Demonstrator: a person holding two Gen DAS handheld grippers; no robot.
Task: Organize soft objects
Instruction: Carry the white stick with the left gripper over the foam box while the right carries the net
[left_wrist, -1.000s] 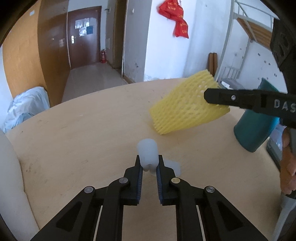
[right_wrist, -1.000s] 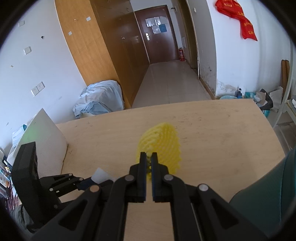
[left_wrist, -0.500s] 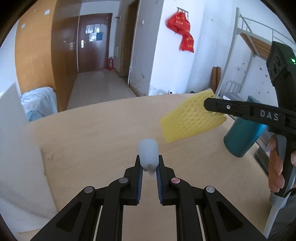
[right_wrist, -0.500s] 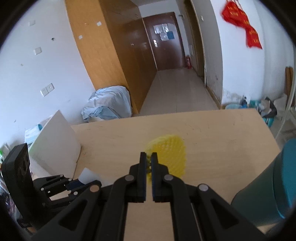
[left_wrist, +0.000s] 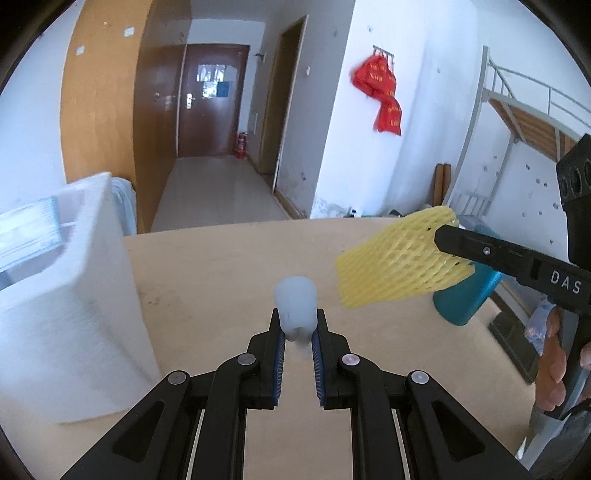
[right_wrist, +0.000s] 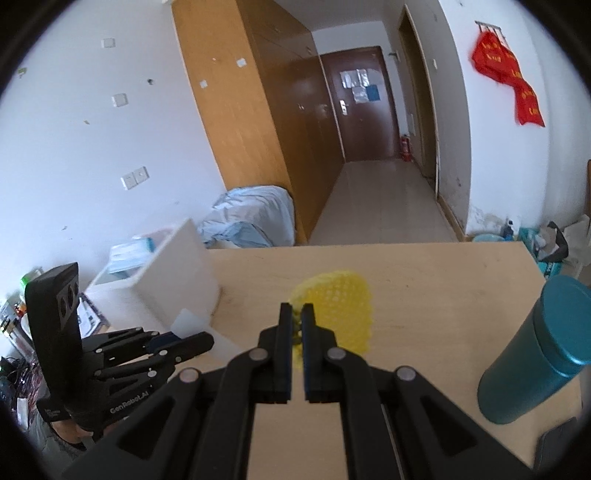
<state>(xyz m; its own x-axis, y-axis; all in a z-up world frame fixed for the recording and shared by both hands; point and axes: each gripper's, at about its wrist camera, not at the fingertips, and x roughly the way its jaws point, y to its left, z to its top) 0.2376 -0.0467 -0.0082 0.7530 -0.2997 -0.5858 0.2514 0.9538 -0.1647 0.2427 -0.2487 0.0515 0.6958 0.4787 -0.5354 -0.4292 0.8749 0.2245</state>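
Claws grip foam above bare table (left_wrist: 229, 280): left (left_wrist: 297, 328) white piece (left_wrist: 295, 306), right (right_wrist: 296, 325) yellow net (right_wrist: 340, 299).

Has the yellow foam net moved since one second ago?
Yes. The foam net, held by the right gripper, rose off the table and now overlaps the teal bottle.

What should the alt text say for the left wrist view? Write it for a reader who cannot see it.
The left gripper pinches a pale translucent soft piece above a wooden table. At right, the right gripper holds a yellow foam net sleeve in the air. A white bin stands at left.
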